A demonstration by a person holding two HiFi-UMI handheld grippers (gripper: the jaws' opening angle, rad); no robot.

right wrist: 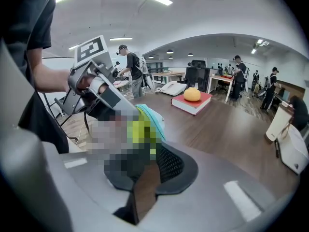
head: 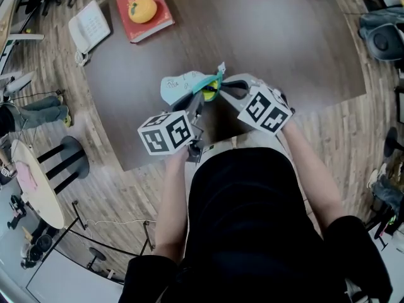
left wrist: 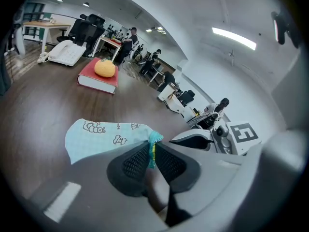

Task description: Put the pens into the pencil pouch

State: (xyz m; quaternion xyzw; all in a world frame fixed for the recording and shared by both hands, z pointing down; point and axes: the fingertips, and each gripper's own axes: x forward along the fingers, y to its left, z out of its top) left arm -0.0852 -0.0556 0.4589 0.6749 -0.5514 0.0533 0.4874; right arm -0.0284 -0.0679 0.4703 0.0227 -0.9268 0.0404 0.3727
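So both claws are gripping the same thing right now: a light blue fabric pencil pouch with little cartoon prints (left wrist: 99, 135). The left claw (left wrist: 150, 154) is pinching down tight on the teal edge at the pouch's mouth. You can see a sliver of yellow-green showing right between the pads in the left gripper view. The right claw (right wrist: 150, 146) is coming in from the other side and clamping onto that same end. Teal fabric and a yellow-green bit are sitting against its pad, though part of that view is blurred out. The two claws are basically meeting tip to tip, with their marker cubes pointing back toward the person.

The pouch is being held over the near part of the dark brown wooden worktop (head: 271, 49), with its body trailing off to the left, away from the claws. Can't really tell if the far end is resting on the surface or hanging just above it.

Further back on the worktop, a red hardcover book (head: 161, 21) is lying flat with an orange fruit (head: 142, 9) sitting on top. A white desk phone (head: 88, 27) is sitting near the corner, just left of the book.
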